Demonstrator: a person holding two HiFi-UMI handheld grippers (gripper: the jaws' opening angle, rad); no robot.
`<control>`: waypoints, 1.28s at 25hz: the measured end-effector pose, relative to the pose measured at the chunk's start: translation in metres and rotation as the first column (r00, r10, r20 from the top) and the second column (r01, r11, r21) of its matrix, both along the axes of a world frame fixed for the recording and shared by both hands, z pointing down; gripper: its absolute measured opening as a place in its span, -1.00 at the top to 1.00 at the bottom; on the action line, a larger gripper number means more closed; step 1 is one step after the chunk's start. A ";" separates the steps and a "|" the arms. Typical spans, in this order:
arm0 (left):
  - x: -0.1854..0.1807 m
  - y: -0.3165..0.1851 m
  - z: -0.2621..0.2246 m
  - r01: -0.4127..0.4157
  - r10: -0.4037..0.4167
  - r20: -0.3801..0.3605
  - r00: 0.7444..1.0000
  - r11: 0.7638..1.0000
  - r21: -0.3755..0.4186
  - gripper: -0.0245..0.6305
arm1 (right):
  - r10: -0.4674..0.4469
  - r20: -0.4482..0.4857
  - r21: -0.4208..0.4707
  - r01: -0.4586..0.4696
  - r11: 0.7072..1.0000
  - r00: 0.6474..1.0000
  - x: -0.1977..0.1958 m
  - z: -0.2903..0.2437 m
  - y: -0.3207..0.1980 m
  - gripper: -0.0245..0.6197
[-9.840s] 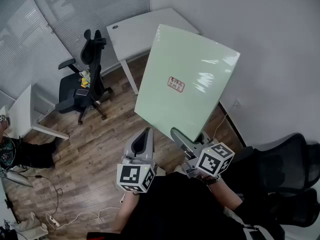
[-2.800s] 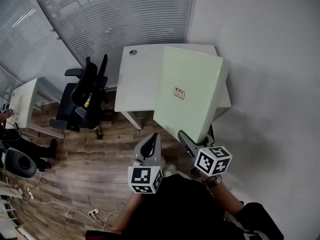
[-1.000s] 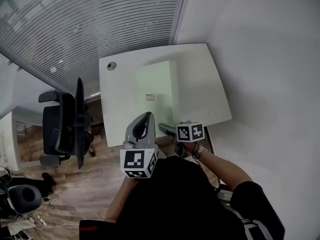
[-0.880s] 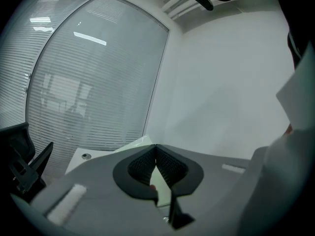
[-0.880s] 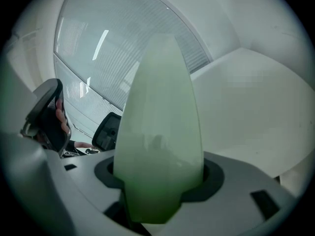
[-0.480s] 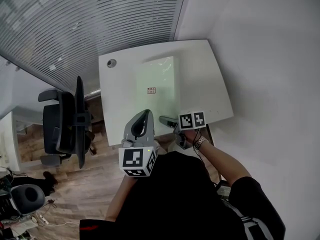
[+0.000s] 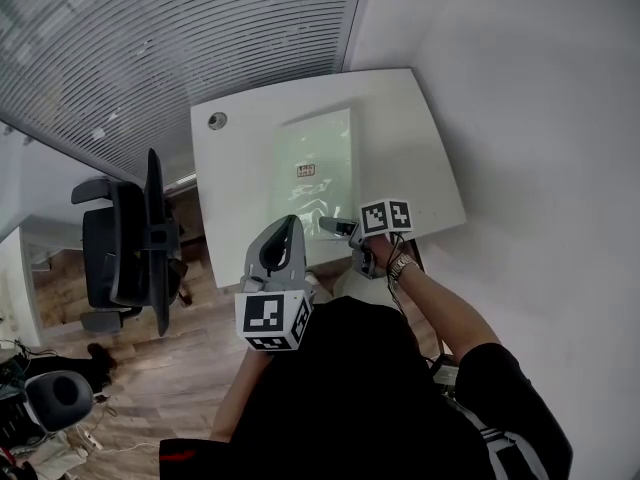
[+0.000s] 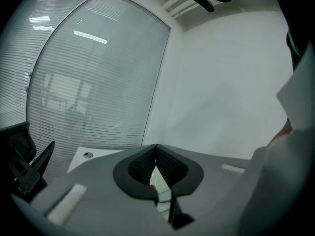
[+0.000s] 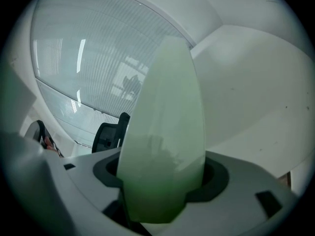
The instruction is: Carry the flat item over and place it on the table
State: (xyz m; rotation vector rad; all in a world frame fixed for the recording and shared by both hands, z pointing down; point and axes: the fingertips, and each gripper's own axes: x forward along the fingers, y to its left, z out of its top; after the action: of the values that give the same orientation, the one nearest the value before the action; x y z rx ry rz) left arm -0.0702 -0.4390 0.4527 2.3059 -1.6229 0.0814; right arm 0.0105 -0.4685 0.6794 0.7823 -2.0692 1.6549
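Our right claw (image 7: 332, 226) is clenched on the near end of the green sheet (image 7: 314, 158). In the right gripper view the pale panel (image 9: 165, 122) fills the gap between the two jaws and runs up and away from them. In the head view the green sheet lies lengthwise on the middle of the white bench (image 7: 410, 148), its near edge by the bench's near edge where the claw has it. We cannot tell whether the far end rests fully on the top. A small reddish label (image 7: 306, 171) sits near the sheet's middle. Our left claw (image 7: 289, 224) hangs just left of the right one, short of the bench's near edge. Its jaws are clenched tip to tip on nothing, with only a sliver of the green sheet showing through the slit below the pads (image 8: 165, 166). A round cable hole (image 7: 217, 121) marks the bench's far left corner, well apart from the sheet. A black office chair (image 7: 130, 243) stands on the wooden floor (image 7: 150, 368) to the left of the bench. Behind both runs a slatted glass wall (image 7: 150, 38), and a plain white wall (image 7: 520, 118) closes the right side. A band (image 7: 401, 266) circles our right wrist.
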 end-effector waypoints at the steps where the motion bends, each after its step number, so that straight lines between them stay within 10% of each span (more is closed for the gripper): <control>1: 0.000 0.001 -0.001 0.000 0.000 -0.001 1.000 1.000 0.000 0.91 | -0.004 -0.004 -0.001 0.004 1.000 1.000 0.000 0.000 0.000 0.04; 32: 0.000 0.004 0.005 -0.005 0.005 0.007 1.000 1.000 -0.022 0.91 | 0.018 -0.143 -0.126 -0.036 0.991 0.990 0.033 0.071 0.017 -0.28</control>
State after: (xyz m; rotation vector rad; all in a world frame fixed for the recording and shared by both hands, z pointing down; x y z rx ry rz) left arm -0.0702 -0.4352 0.4573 2.2957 -1.6120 0.1072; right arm 0.0440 -0.4511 0.7504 0.8617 -1.8441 1.6760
